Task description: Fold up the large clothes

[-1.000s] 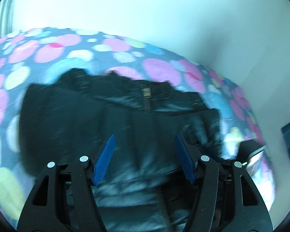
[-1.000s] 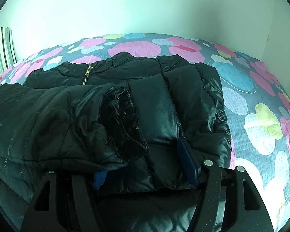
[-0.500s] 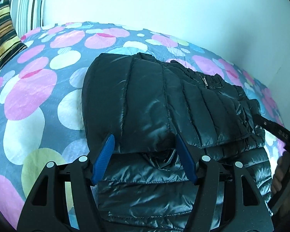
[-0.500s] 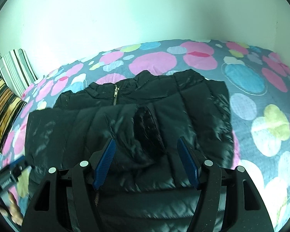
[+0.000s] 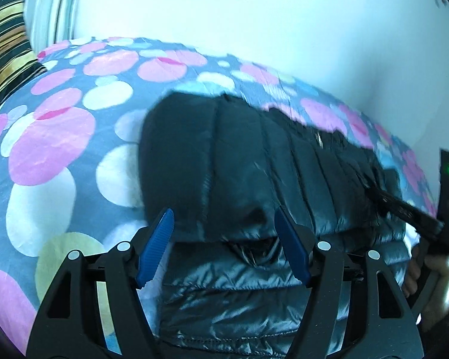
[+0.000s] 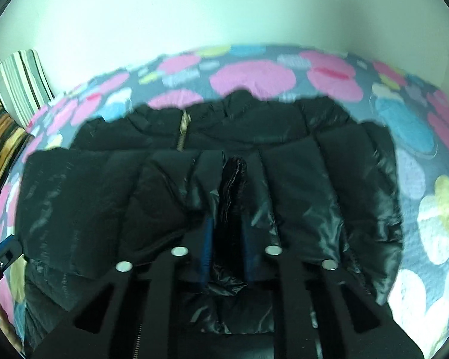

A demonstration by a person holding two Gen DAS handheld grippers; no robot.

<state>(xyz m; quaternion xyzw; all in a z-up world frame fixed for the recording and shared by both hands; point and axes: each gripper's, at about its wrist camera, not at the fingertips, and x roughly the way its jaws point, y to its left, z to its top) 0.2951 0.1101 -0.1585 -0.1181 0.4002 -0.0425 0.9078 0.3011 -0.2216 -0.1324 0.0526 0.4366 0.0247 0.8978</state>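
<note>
A shiny black quilted puffer jacket (image 5: 254, 164) lies on the bed, its sleeve folded across the body. My left gripper (image 5: 223, 227) is open and empty, its blue pads on either side of the folded sleeve's near edge. In the right wrist view the jacket (image 6: 329, 179) fills the middle, its zipper (image 6: 182, 133) at the collar. My right gripper (image 6: 226, 239) is shut on a bunched fold of the jacket's fabric (image 6: 232, 185). The right gripper also shows at the right of the left wrist view (image 5: 404, 206).
The bed cover (image 5: 51, 149) is grey with pink, white, blue and yellow dots. Striped pillows (image 5: 3, 51) lie at the far left by the white wall (image 5: 254, 15). The pillows also show in the right wrist view (image 6: 18, 83).
My right gripper has closed on a fold of the jacket; half a second ago it was open. My left gripper has stayed open and shifted slightly closer to the folded sleeve.
</note>
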